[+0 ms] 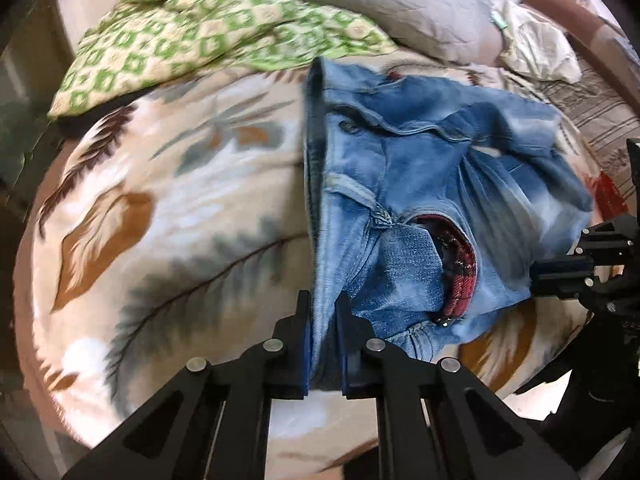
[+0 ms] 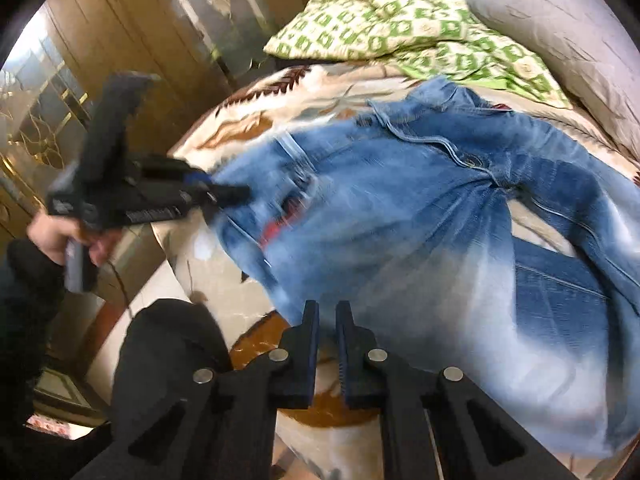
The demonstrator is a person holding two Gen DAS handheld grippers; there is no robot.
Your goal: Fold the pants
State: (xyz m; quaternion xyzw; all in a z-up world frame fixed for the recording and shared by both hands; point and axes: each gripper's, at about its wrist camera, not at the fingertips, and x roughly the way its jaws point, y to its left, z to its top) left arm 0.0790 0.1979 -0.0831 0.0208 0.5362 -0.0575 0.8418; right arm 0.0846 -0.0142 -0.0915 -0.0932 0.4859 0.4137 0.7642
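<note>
Pants (image 1: 420, 184) hang bunched over the bed (image 1: 168, 200), waistband edge pinched in the left gripper (image 1: 325, 344). Right gripper (image 2: 327, 344), fingers nearly together, seems to bite denim, though I cannot tell; bare blanket lies leftward.

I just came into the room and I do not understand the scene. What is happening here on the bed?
A person is folding a pair of blue jeans on a bed covered with a feather-patterned blanket. The left claw is shut on a denim edge. The right claw looks nearly closed, close to the jeans, but in its own view nothing sits between its fingers. The jeans lie rumpled, not yet folded flat. A green patterned cloth and a grey pillow lie behind them.
</note>
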